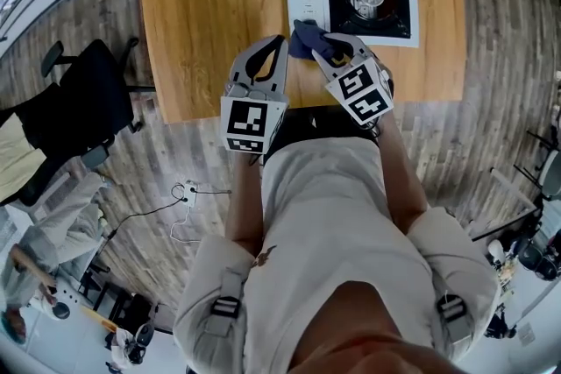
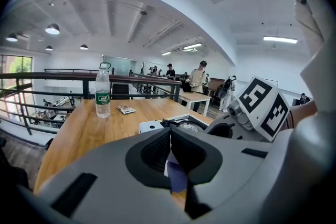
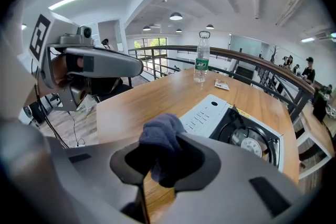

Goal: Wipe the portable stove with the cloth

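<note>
Head view: cloth point(image 1: 303, 36) under right claw point(image 1: 319, 47)

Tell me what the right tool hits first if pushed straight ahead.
Probably the white control panel of the white-and-black portable stove, just beyond the dark blue cloth the right tool grips; depth unclear.

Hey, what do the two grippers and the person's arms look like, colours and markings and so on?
Both the left gripper and the right gripper have a matte grey, wedge-shaped claw with dark inner pads. Each carries a white cube printed with black square markers. The person wears a light beige short-sleeved shirt with buckled shoulder straps.
</note>
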